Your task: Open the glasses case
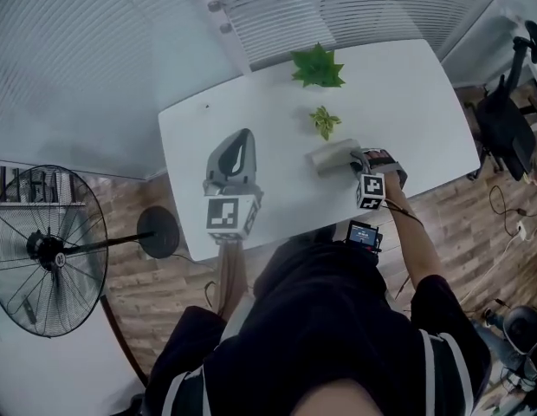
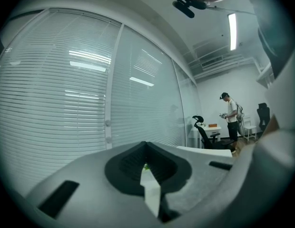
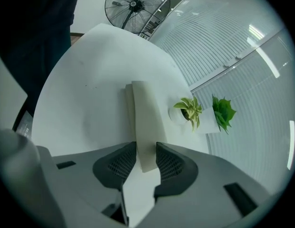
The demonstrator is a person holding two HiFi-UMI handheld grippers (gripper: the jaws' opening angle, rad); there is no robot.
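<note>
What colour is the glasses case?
Cream, plain; the glasses case shows best in right gripper view.

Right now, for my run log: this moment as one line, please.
glasses case: lying on table | right hand-held gripper: shut on its near end | left hand-held gripper: shut, empty

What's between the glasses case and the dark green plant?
A small pale-leaved plant stands between the glasses case and the dark green plant, clearest in the head view.

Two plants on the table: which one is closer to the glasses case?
The small pale yellow-green plant, just beyond the glasses case. The bigger dark green plant stands farther, by the far edge of the table.
</note>
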